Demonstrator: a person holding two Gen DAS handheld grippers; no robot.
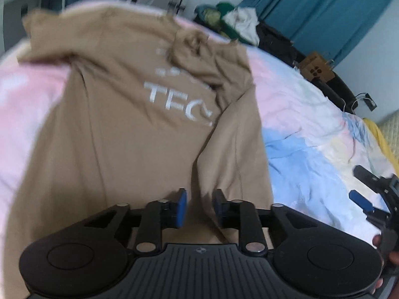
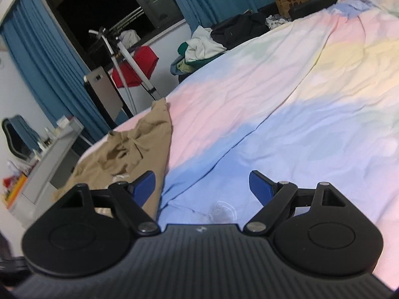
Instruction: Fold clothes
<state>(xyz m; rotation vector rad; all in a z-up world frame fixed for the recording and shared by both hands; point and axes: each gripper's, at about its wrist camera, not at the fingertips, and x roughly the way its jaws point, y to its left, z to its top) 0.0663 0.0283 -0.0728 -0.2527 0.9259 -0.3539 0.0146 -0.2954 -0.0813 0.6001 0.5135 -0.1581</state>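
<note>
Tan shirt [image 1: 129, 129] lies flat on the bed [image 1: 311, 124], long axis running away from the slightly parted, empty left claw [image 1: 198, 208] above its hem; the wide-open, empty right claw [image 2: 202, 186] hovers beside its right edge.

Both wrist views look low along the bed [image 1: 311, 114] – sharing the tan shirt [image 1: 119, 129].

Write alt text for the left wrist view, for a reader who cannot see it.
A tan T-shirt with white lettering lies on a pastel bedsheet, its right side folded over the middle. The left gripper hovers open over the shirt's near edge, holding nothing. The right gripper shows at the right edge.
</note>
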